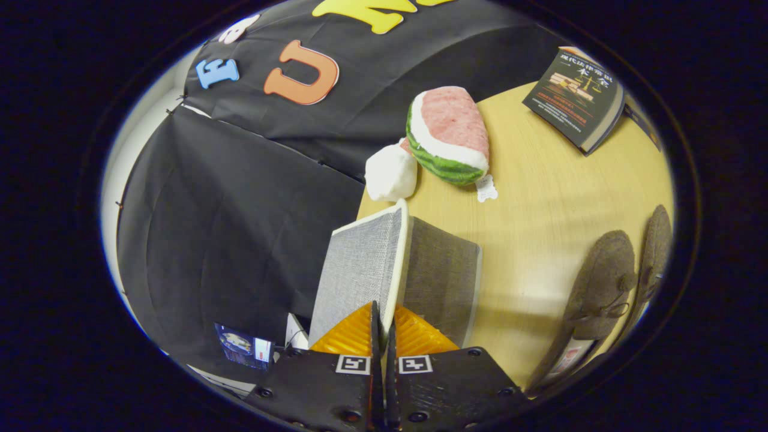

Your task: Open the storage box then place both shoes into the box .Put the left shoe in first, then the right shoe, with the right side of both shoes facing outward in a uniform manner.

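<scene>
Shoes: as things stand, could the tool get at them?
Probably not yet: the tool is shut on the raised lid of the storage box. Bare table lies between the box and both shoes, so nothing blocks the way once it lets go.

Gripper (382, 327) fingers pinch raised box lid (366, 264); brown shoes (600, 288) beside box on table (540, 198).
</scene>
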`<action>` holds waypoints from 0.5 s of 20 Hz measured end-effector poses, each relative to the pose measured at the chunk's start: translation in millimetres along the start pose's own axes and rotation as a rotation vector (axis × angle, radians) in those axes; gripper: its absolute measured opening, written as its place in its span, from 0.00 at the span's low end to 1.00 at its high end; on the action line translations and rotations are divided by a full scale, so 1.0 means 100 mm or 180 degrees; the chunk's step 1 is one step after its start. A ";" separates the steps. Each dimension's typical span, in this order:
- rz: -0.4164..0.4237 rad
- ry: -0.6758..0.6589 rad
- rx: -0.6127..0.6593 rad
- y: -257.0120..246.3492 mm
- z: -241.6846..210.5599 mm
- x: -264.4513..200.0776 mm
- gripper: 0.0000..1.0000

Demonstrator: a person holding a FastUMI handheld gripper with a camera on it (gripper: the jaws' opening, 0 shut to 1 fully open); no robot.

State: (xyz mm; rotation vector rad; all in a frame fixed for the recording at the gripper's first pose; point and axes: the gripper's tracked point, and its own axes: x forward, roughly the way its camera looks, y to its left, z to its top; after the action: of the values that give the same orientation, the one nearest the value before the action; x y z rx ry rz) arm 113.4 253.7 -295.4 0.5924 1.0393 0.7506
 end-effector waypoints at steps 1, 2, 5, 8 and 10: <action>0.0028 -0.0016 0.0022 0.09 0.03 -0.05 0.03; 0.0068 -0.0035 0.0027 0.19 0.07 -0.09 0.03; 0.0119 -0.0051 -0.0025 0.50 0.16 -0.18 0.03; 0.0179 -0.0052 -0.0105 0.91 0.23 -0.20 0.03; 0.0261 -0.0039 -0.0115 1.23 0.27 -0.16 0.03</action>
State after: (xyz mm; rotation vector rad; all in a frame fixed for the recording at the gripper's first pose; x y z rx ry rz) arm 100.4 314.3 -184.9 0.6108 0.9930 0.8352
